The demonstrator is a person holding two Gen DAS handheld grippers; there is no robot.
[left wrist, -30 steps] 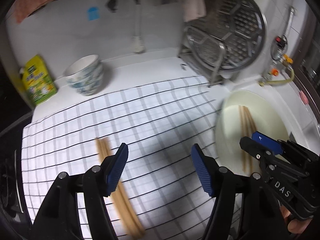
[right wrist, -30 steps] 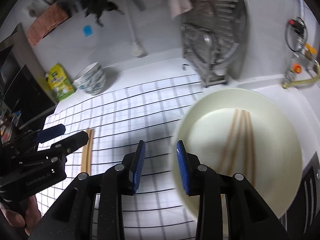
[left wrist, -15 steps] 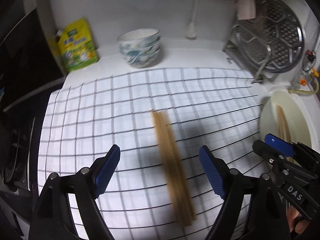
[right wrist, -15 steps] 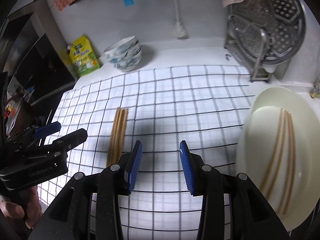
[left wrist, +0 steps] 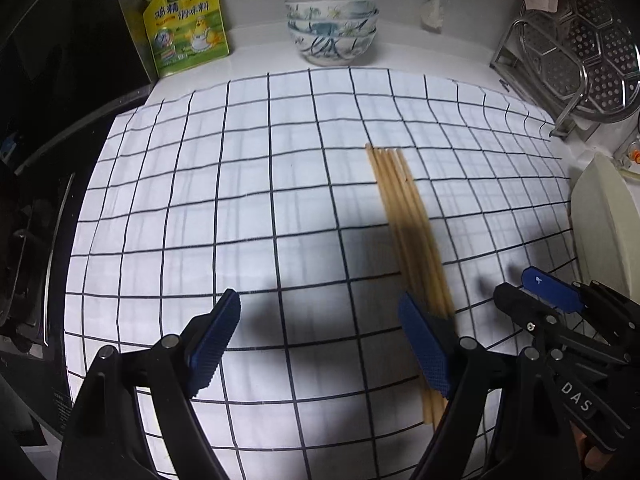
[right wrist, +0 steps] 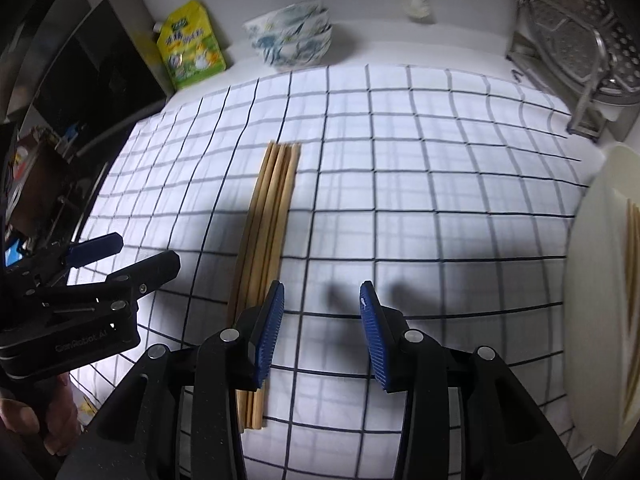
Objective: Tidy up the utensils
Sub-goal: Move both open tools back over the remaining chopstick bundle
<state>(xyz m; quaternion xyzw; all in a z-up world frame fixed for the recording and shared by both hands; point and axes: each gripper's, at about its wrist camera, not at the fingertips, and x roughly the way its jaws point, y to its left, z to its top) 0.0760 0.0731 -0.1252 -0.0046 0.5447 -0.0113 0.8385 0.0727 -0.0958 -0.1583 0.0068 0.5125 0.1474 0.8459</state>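
Left gripper [left wrist: 320, 334], its blue-padded jaws spread wide and holding nothing, hangs low over the white cloth with a dark grid pattern [left wrist: 248, 184] that covers the desk, while the right gripper [right wrist: 322, 320], also parted and empty, hovers just beside it on the plate side. A bundle of pale wooden chopsticks [left wrist: 408, 224] lies flat on the cloth toward its right half, the sticks side by side and roughly aligned, their near ends passing behind the left gripper's right finger [left wrist: 426, 350]. More chopsticks [right wrist: 632, 236] rest on the cream round plate [right wrist: 592, 280] at the desk's right edge, well apart from the bundle. A stack of blue-patterned ceramic bowls [left wrist: 331, 28] and a yellow-green refill pouch [left wrist: 186, 20] stand at the far edge; a steel steamer rack [left wrist: 576, 60] occupies the far right corner.

The step in hand appears to be collecting the loose bundle. Doing it well likely means centring the jaws across the bundle near its middle, straddling every stick, lowering until the pads nearly meet the cloth, then closing squarely so none rolls out or snags the fabric.
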